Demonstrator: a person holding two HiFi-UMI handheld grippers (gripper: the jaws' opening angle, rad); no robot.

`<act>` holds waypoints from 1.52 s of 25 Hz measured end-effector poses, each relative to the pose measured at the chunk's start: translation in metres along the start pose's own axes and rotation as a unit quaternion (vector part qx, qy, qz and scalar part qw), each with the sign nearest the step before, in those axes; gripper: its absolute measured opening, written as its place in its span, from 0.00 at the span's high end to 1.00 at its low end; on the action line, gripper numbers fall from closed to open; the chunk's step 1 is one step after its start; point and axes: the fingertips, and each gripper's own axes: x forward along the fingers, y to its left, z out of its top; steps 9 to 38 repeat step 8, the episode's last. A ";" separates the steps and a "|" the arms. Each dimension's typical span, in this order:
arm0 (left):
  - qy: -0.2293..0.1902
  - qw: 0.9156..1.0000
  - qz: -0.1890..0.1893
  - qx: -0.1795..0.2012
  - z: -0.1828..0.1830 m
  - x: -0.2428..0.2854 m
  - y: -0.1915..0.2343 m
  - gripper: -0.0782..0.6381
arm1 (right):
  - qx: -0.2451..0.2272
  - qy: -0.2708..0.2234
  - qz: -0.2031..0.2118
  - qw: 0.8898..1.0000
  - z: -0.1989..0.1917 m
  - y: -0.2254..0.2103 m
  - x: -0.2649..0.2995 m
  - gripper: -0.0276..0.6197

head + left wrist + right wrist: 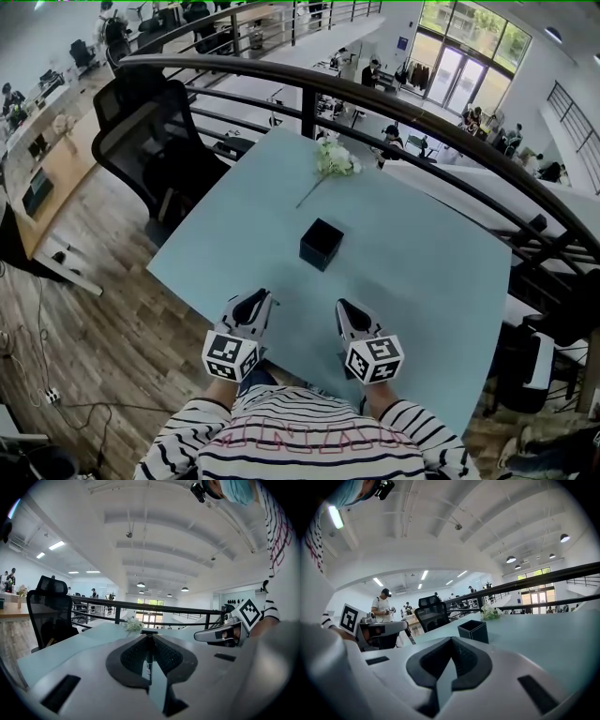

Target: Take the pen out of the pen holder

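The desk (422, 253) is pale blue-green, and the pen holder (321, 244) at mid-frame is black. The left tool (261, 298) and right tool (345, 309) are light grey with black pads and black-and-white marker cubes. The pen (148, 660) is dark with a pale band. The flowers (335, 159) are white, the sleeve (187, 441) is black-and-white striped, and the floor (112, 328) at left is brown wood.

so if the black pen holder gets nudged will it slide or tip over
The pen holder looks cube-like with a flat base, so a low nudge would probably slide it rather than tip it. No pens show above its open top, so it is likely light and would move easily on the smooth table. Its walls look stiff.
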 end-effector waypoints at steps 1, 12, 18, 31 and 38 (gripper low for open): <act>0.000 1.000 0.000 0.001 0.000 0.000 0.000 0.82 | 0.000 -0.001 0.001 1.000 0.000 0.001 0.000 0.92; 0.000 1.000 -0.004 0.002 0.001 0.001 0.003 0.82 | 0.000 -0.004 0.001 1.000 0.002 0.004 0.005 0.92; 0.000 1.000 -0.004 0.002 0.001 0.001 0.003 0.82 | 0.000 -0.004 0.001 1.000 0.002 0.004 0.005 0.92; 0.000 1.000 -0.004 0.002 0.001 0.001 0.003 0.82 | 0.000 -0.004 0.001 1.000 0.002 0.004 0.005 0.92; 0.000 1.000 -0.004 0.002 0.001 0.001 0.003 0.82 | 0.000 -0.004 0.001 1.000 0.002 0.004 0.005 0.92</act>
